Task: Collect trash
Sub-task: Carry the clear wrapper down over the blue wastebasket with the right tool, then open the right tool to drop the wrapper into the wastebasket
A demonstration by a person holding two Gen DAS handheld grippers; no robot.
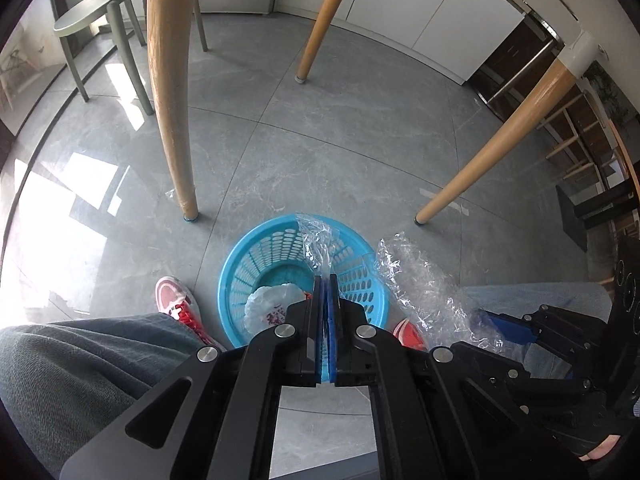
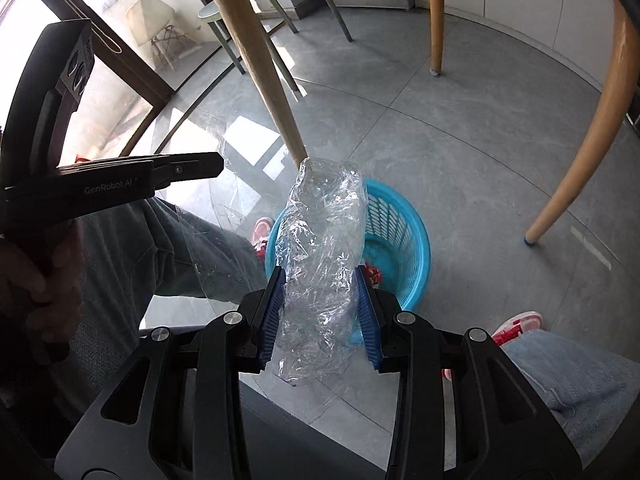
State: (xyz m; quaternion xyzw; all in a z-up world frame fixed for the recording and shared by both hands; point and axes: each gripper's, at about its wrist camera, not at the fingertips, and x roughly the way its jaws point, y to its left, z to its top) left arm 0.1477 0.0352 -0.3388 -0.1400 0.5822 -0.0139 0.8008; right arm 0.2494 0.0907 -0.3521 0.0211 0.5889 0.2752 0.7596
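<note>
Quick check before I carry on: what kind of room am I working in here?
Most likely a home dining area. Slanted wooden table legs stand on grey floor tiles, a pale green chair sits nearby, and white cabinet fronts line the far wall. A blue basket serves as the bin.

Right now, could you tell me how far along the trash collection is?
Done: a white bag lies in the blue basket. In hand: the left tool pinches a thin clear strip; the right tool holds crumpled clear plastic above the basket. Left: dropping both in.
</note>
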